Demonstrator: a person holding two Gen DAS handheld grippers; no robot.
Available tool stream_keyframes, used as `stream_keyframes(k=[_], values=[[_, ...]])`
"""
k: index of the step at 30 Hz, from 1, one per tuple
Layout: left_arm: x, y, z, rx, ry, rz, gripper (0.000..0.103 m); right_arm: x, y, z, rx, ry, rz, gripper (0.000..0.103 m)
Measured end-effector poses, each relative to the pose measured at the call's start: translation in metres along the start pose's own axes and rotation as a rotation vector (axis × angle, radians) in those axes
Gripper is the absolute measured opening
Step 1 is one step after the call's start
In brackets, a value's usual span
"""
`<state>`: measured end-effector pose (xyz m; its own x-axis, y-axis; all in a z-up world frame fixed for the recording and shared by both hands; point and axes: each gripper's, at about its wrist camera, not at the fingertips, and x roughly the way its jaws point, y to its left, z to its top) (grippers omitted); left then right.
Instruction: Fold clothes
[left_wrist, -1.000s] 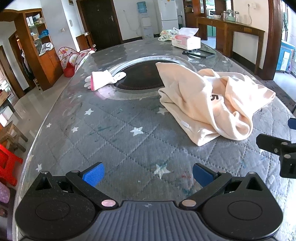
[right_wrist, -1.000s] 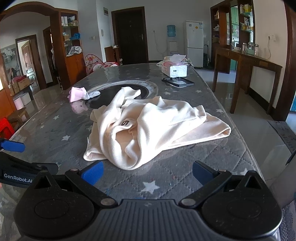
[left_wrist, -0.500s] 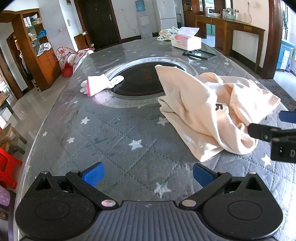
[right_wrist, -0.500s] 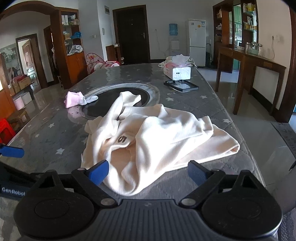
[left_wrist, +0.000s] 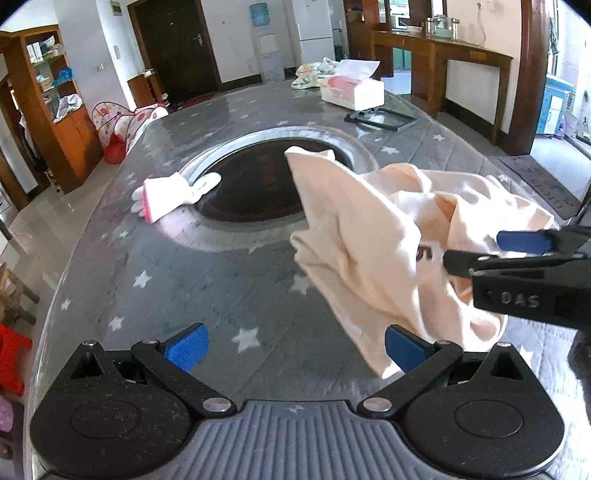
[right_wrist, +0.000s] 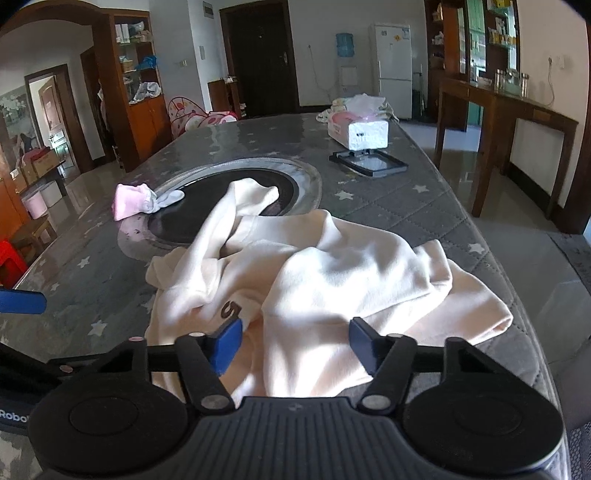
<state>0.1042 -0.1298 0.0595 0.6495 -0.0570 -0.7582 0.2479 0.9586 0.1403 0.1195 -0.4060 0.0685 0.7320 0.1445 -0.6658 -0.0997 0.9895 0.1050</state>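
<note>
A cream garment (left_wrist: 369, 240) with a dark figure 5 on it lies crumpled on the grey star-print table cover (left_wrist: 221, 288). My left gripper (left_wrist: 295, 347) is open over bare cover, and the garment's near corner lies by its right finger. My right gripper (right_wrist: 295, 343) sits low over the garment's (right_wrist: 332, 280) near edge. Its jaws are closing with a bunch of cloth between the pads, and no firm pinch shows. In the left wrist view the right gripper (left_wrist: 480, 251) reaches in from the right over the cloth. One blue left pad (right_wrist: 22, 301) shows at the left edge.
A small pink and white garment (left_wrist: 166, 197) lies at the rim of the round dark inset (left_wrist: 258, 184) in the table. A tissue box (left_wrist: 351, 92) and a black tray (left_wrist: 380, 120) stand at the far end. The table's right edge (right_wrist: 517, 295) drops to the floor.
Both grippers have moved forward to the garment. The right jaws have narrowed around its near edge. The left jaws stay wide, now beside the cloth's corner.
</note>
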Motion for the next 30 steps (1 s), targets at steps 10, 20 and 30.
stream_keyframes(k=[10,20,30], values=[[0.015,-0.013,0.015,0.033,0.023,-0.069,0.087,0.01,-0.013,0.001,0.019,0.017,0.008,0.03],[0.028,-0.019,0.021,0.036,0.045,-0.132,0.037,0.009,-0.021,0.001,0.042,-0.003,0.021,0.012],[0.021,-0.014,0.018,0.025,0.019,-0.171,0.005,0.001,-0.022,-0.002,0.051,-0.028,0.024,0.008]])
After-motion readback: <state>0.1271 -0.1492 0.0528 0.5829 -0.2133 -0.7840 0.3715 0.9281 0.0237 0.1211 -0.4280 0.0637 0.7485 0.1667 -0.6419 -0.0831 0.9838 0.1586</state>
